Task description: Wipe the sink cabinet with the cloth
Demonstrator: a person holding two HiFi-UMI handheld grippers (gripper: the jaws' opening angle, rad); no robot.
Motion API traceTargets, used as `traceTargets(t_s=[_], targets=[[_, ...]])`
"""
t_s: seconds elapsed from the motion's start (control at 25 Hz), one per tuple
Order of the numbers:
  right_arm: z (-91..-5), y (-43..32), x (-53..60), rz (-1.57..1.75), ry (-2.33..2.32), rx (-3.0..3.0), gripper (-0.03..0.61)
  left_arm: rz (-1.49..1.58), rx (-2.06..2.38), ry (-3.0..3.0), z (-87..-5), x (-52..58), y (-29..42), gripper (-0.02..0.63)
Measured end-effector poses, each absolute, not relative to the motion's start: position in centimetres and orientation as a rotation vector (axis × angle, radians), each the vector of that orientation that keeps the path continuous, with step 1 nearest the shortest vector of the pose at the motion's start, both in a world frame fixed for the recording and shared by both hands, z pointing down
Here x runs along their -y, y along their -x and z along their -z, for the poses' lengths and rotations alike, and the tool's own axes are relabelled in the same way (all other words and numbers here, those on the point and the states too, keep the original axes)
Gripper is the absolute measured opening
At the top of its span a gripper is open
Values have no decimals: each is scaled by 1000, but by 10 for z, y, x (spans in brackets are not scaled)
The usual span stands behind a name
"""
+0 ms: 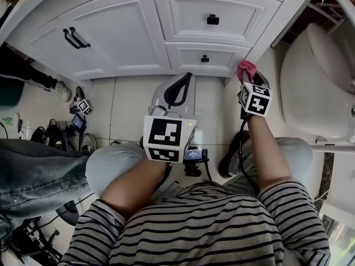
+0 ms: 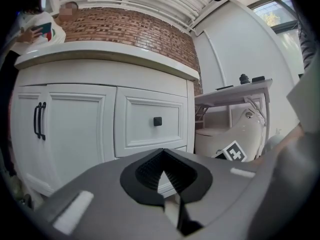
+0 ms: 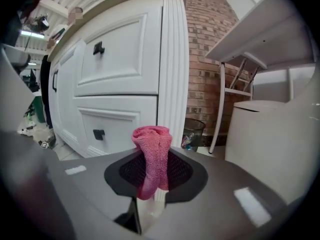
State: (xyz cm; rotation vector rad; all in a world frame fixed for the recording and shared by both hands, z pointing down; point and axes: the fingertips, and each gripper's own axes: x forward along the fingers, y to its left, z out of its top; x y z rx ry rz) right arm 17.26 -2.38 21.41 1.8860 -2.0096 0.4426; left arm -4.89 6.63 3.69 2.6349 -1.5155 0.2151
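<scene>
The sink cabinet (image 1: pixel 122 35) spans ten to one o'clock, the left gripper (image 1: pixel 180 90) sits mid-frame with jaws together and empty, and at two o'clock the right gripper (image 1: pixel 249 81) pinches the pink cloth (image 1: pixel 246 69) near the cabinet's corner post, so this looks like the approach, with pressing the cloth onto a panel next.

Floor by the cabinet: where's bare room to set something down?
Bare tile lies between the cabinet base and the knees, left of the left gripper. A narrower strip runs between the grippers. Crowded: cables and gear far left; the toilet hems the right gripper, shut on the cloth.
</scene>
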Motion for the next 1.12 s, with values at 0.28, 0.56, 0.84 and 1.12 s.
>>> traceTargets(t_s=[0.28,0.56,0.84,1.12], targets=[[-137,-158,-33,-438,-1836,2253,91,-194,1580,-2644,-22,-73,28,0],[-80,-131,-55,-362,-1780,2503,92,-258,1615,-2614,-35,-71,27,0],[-64,-127,-61,-309,-1832,2563,91,-163,1562,-2642,-27,-82,9,0],[-71,-124,-68,-295,-1844,2544,91,-164,1566,-2590,-56,-84,15,0]])
